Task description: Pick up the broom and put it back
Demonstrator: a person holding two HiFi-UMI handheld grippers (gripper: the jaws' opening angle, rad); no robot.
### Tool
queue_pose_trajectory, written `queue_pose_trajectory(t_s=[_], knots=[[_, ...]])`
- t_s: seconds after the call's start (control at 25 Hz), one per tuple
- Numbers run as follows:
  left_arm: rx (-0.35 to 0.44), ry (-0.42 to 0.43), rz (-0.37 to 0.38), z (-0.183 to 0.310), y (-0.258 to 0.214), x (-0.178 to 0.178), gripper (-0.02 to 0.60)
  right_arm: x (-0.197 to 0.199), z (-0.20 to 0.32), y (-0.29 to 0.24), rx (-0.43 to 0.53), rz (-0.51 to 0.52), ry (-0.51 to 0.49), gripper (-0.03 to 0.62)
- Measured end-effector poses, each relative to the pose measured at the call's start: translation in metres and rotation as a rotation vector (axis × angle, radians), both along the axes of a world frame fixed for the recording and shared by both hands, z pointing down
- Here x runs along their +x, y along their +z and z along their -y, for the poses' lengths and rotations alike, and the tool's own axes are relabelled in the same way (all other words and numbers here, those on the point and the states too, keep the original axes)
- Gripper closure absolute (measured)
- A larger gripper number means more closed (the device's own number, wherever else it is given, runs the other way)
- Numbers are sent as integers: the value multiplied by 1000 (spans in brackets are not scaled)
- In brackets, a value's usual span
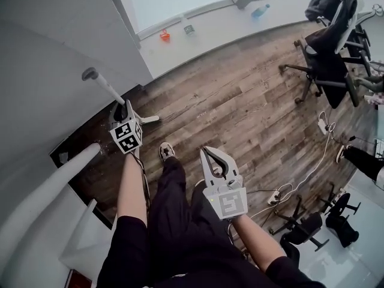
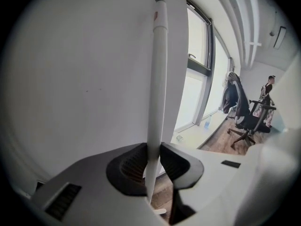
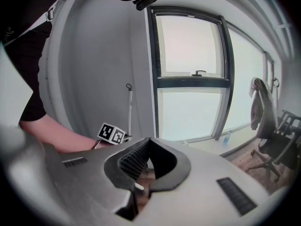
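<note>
Left gripper [image 1: 122, 110] clamped, right gripper [image 1: 207, 154] closed

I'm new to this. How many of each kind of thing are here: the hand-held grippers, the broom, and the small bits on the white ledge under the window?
Grippers: 2 (left gripper, right gripper)
Broom: 1
Blue bottle: 1
Orange item: 1
Small greyish container: 1
Total: 6

Right gripper [image 3: 148, 140], jaws together, empty, broom [image 3: 130, 111] upright left of the window [image 3: 190, 74]
</note>
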State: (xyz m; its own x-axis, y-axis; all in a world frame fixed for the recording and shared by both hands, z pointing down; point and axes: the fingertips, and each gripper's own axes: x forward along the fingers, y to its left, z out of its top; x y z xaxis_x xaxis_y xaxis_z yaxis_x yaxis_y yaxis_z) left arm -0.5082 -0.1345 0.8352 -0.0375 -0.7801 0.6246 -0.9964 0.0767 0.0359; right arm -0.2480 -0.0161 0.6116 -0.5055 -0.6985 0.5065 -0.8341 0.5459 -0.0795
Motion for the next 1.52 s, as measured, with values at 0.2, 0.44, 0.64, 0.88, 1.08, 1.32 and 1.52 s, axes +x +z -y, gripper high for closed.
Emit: queue_pose_trajectory(t_s=[0.2, 0.44, 0.64, 0.88, 1.08, 1.32, 1.52], knots=[[34, 102, 1, -24, -22, 37, 499, 14, -4, -1, 24, -21, 0, 572], [183, 166, 16, -48, -98, 86, 499, 41, -19, -36, 145, -84, -15, 572], [301, 258, 1, -58, -179, 147, 499, 76, -37, -73, 220, -42, 59, 572], [322, 344, -50, -90, -260, 209, 499, 121, -59, -119, 273, -12, 112, 572], [354, 426, -84, -119, -319, 257, 499, 158, -62, -156, 350, 8, 178, 572], [371, 506, -89, -168, -382, 317, 499, 195, -86, -209, 451, 58, 197, 572], [408, 544, -86, -195, -418, 343, 499, 216, -107, -237, 500, 104, 224, 572]])
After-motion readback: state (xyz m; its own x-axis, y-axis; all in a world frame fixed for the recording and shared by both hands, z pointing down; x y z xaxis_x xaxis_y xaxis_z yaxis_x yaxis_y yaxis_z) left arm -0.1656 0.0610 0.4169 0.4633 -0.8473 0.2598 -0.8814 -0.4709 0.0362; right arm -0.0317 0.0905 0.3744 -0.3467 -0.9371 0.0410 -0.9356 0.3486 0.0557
